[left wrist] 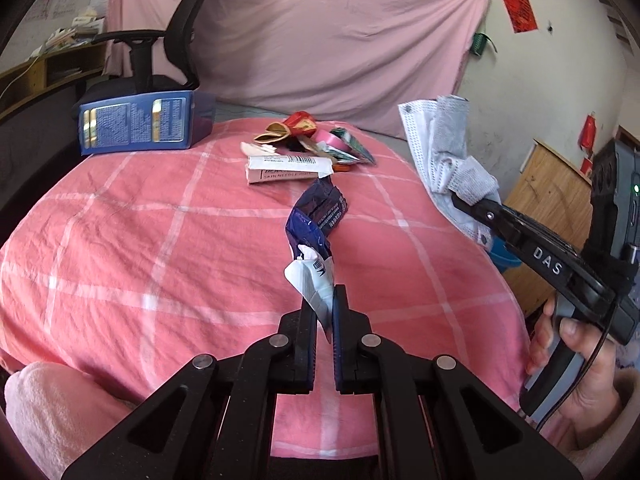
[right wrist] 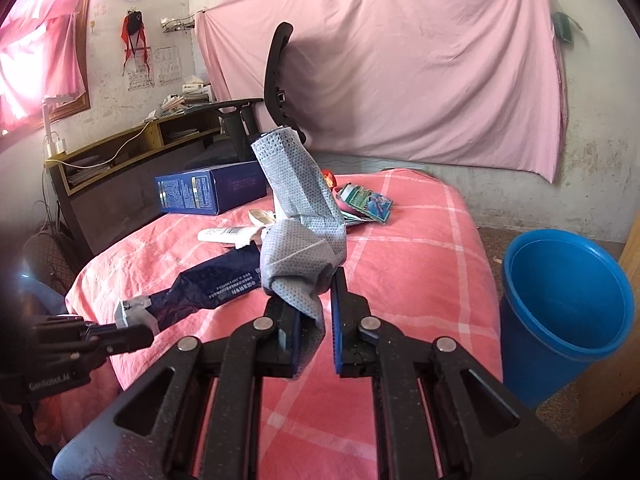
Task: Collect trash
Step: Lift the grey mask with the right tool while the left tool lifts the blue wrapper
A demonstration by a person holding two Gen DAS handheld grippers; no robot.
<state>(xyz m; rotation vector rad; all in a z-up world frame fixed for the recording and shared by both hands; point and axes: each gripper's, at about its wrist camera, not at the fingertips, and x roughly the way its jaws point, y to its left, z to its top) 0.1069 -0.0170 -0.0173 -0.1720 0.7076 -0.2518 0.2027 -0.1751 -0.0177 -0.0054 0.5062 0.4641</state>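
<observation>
blue box far left on pink checked bedspread | left gripper clamps dark blue wrapper | litter pile beyond | right gripper pinches face mask | blue bin right, on floor

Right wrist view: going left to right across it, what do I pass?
Left tool pinching the dark blue wrapper → blue box → face mask held in the right tool → green packet → blue bin.
</observation>
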